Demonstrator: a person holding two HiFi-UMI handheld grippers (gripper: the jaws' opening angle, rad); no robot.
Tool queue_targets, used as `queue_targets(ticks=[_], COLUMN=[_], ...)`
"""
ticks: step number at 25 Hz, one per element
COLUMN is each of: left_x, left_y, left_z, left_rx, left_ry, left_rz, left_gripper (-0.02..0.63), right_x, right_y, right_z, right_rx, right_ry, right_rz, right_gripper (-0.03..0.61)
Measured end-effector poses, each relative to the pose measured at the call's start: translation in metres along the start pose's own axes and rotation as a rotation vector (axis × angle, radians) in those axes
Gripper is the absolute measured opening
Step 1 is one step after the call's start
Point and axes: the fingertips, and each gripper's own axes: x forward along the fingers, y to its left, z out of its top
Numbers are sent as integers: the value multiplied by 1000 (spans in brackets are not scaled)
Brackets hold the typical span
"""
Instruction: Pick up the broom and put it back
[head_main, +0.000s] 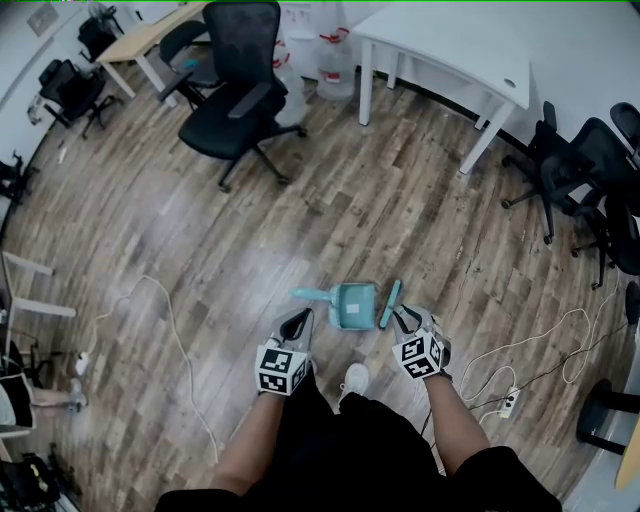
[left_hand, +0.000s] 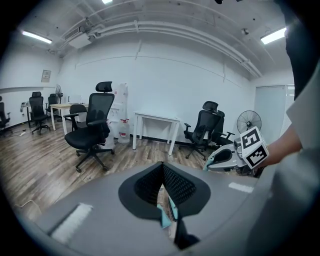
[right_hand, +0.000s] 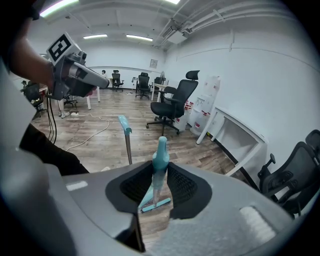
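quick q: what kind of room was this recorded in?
Most likely an open office or lab workspace. Black swivel chairs stand scattered about, there is a long white desk, and a power strip lies on the wood-look floor.

The broom (head_main: 390, 303) stands just right of the dustpan (head_main: 352, 305), which rests on the floor (head_main: 300, 220).
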Motion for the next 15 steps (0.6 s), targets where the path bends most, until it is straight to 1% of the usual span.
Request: queue_targets(ticks=[4, 9, 15], left_x=[0, -3, -10], left_y=[10, 18, 29], left_z=[-1, -5, -11], left_rx=[-4, -21, -38], left_ry=[-1, 4, 19], left_rz=[18, 36, 54], left_gripper=[17, 17, 17], right_x=[8, 16, 30], right_y=[7, 22, 37], right_z=[4, 13, 30], right_rx=[-8, -56, -86], right_ry=[5, 1, -9], right_rz=[25, 70, 118], right_gripper=[97, 97, 94])
